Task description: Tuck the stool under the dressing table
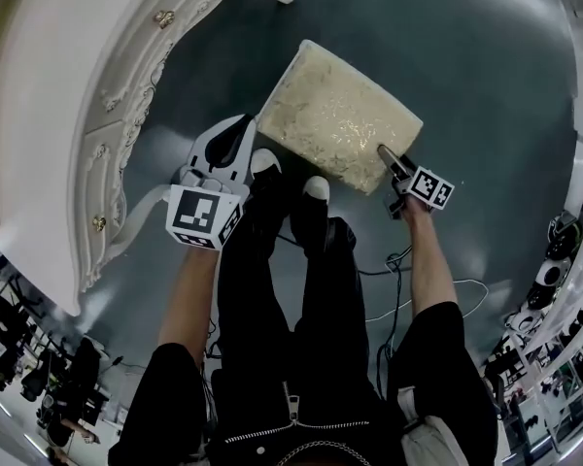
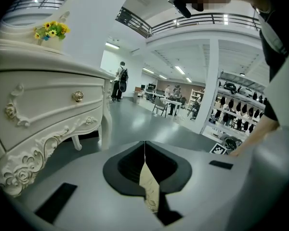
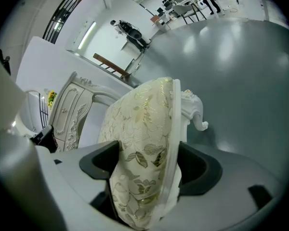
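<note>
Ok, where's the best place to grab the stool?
Probably the stool by its cushioned seat's near edge, coming from the person's side: that edge is straight, unobstructed and slim enough for the jaws, as the right gripper clamped there shows.

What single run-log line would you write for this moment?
stool: on floor, not yet under dressing table | right gripper: clamped on stool seat | left gripper: jaws together
</note>
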`<state>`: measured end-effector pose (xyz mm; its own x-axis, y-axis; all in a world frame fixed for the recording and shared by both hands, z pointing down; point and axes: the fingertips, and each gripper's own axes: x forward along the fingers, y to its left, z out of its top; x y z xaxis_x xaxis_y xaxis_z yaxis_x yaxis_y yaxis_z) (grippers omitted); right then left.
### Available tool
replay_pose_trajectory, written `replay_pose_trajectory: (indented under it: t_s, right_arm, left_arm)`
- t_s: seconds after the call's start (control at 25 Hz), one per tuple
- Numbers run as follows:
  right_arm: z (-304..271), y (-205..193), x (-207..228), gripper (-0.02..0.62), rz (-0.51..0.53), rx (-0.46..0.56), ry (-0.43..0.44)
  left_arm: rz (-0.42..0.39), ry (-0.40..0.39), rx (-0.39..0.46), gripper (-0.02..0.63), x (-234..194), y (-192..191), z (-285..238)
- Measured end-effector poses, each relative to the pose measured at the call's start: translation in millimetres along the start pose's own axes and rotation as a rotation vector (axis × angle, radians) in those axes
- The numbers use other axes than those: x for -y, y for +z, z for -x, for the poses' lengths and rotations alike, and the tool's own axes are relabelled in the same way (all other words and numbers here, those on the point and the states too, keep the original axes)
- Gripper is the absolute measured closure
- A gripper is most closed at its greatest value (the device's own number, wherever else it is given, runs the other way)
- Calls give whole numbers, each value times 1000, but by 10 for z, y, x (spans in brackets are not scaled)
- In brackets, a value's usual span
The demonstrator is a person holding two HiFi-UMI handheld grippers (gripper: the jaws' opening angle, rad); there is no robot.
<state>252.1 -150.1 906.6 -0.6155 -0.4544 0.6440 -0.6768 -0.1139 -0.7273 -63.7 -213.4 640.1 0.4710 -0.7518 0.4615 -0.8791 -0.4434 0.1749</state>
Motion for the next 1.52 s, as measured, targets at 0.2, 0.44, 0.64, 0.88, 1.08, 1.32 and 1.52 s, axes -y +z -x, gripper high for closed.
replay_pose_trajectory:
  t_s: [0.2,0.44,0.64,0.88,1.08,1.32,1.52]
  right_arm:
    - [-329,62,-289,221,49,-43,23]
    - [-753,21,-646,222,64,-58,44]
    - [-978,53,-901,224,71,-60,73]
    - [-1285,19,-1186,225,73,-63,103]
    - [-1514,-2,-1431,232,30,-45,133]
    - [-1767,-102,-1697,247,-28,-16,161]
    - [-1973,-267,-1931,250,-47,-27,174]
  left_arm:
    - [8,47,18,584,-185,23,137]
    - [30,110,39,584,-463,-27,360]
    - [40,152,58,584,-530,-4,471]
    - [61,207,82,584,-701,-101,640]
    - [74,239,101,584,-780,-108,686]
    - [79,256,125,584,-823,-108,743]
    - [84,280,134,584,-925,-177,832]
